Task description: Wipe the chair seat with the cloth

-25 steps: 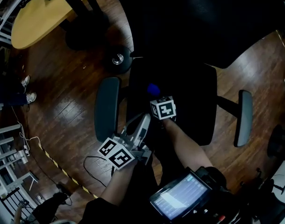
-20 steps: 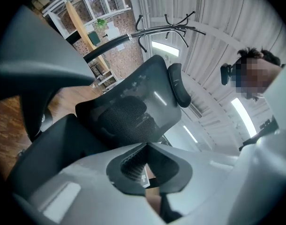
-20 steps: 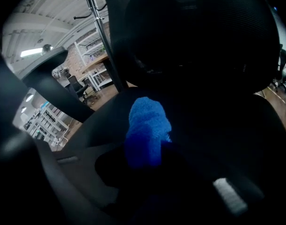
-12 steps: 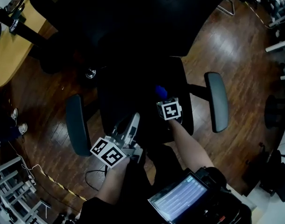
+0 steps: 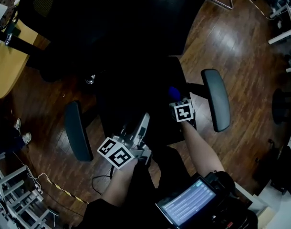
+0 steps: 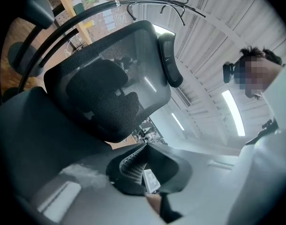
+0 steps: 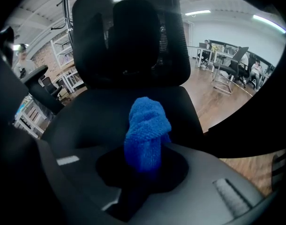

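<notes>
One nubby blue cloth [image 7: 146,130], black mesh chair [image 7: 133,46]

The cloth [image 7: 147,135] is reading as blue terry: fuzzy looped pile, matt. The chair seat [image 7: 105,121] is showing black matt fabric with a fine weave. The backrest [image 6: 105,88] is looking like open woven mesh (light is coming through it), and the smooth dark headrest [image 6: 172,55] is catching a faint sheen. The armrest [image 5: 216,99] is appearing grey, matt and padded-looking. The floor [image 5: 241,42] is showing dark glossy wood planks that are throwing back light. The desk top [image 5: 5,63] is looking like pale smooth wood. The left gripper [image 6: 145,145] is showing pale grey matt plastic with a ribbed inner pad. The right gripper [image 7: 144,149] is showing dark matt plastic.
</notes>
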`<action>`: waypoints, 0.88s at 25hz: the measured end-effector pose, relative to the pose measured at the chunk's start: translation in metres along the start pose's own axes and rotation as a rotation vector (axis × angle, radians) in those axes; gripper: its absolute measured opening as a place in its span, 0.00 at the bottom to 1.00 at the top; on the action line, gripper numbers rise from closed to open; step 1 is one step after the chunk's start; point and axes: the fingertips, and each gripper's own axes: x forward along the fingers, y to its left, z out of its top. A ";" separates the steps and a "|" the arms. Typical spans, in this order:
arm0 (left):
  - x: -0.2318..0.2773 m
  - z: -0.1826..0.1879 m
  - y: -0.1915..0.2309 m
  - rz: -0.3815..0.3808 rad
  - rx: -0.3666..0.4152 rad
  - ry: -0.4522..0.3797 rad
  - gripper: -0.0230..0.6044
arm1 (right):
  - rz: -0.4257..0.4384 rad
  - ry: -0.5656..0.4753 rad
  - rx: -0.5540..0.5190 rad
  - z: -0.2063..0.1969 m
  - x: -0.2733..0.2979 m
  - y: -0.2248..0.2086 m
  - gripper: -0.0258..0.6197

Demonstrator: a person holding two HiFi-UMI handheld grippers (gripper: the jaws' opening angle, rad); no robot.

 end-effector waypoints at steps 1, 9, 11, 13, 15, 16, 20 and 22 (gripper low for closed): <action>-0.003 0.003 0.001 0.002 0.000 -0.007 0.03 | -0.005 -0.008 0.001 0.001 0.000 0.000 0.11; -0.049 0.035 0.011 0.078 -0.006 -0.115 0.03 | 0.172 -0.054 -0.023 0.029 0.009 0.103 0.11; -0.065 0.046 0.011 0.097 -0.001 -0.147 0.03 | 0.257 -0.067 -0.030 0.037 0.012 0.153 0.11; -0.083 0.055 0.013 0.117 0.009 -0.173 0.03 | 0.330 -0.052 -0.048 0.037 0.015 0.201 0.11; -0.102 0.061 0.016 0.139 0.013 -0.201 0.03 | 0.400 -0.027 -0.072 0.031 0.018 0.249 0.11; -0.110 0.063 0.019 0.151 0.014 -0.215 0.03 | 0.440 -0.016 -0.074 0.026 0.020 0.272 0.11; -0.132 0.066 0.028 0.180 0.012 -0.256 0.03 | 0.544 0.031 -0.085 -0.004 0.030 0.336 0.11; -0.143 0.065 0.031 0.191 0.011 -0.264 0.03 | 0.511 0.022 -0.116 -0.016 0.035 0.343 0.11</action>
